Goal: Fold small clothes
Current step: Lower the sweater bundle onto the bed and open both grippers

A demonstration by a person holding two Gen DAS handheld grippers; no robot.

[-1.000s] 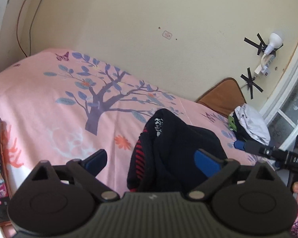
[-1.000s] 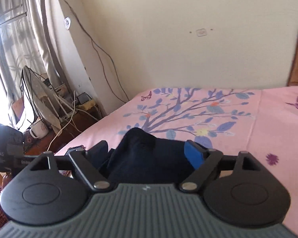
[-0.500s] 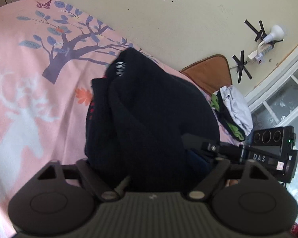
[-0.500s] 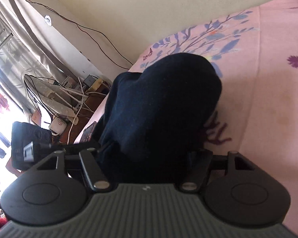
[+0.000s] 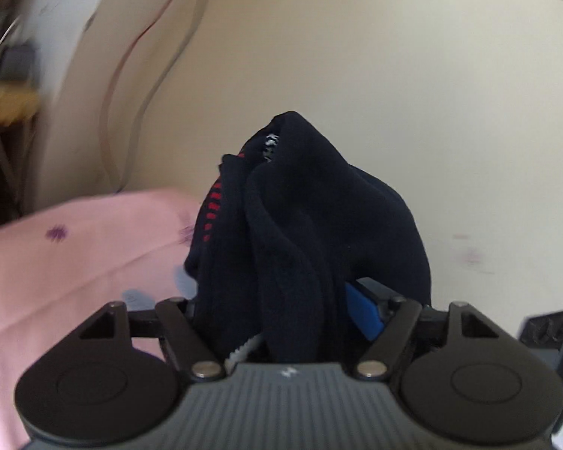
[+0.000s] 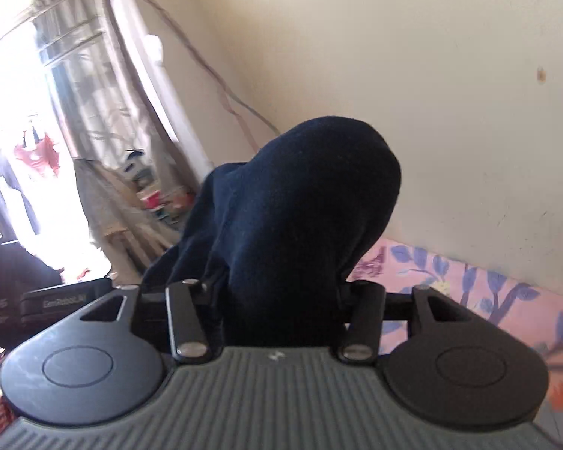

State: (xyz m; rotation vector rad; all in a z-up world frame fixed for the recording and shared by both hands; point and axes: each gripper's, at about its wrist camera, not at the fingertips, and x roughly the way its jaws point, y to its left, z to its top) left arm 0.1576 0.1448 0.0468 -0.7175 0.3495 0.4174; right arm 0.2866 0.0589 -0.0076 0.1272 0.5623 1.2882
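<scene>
Pink floral bedsheet spreads below cream wall. Dark navy garment raised clear above bedsheet, bunched. Left gripper clamped on garment; right gripper likewise pinching same cloth above bedsheet.

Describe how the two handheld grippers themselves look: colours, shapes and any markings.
The left gripper and right gripper match: a grey ribbed body with a small white logo, black round discs either side, black linkage bars with silver pivot pins. One blue finger pad shows on the left.
</scene>
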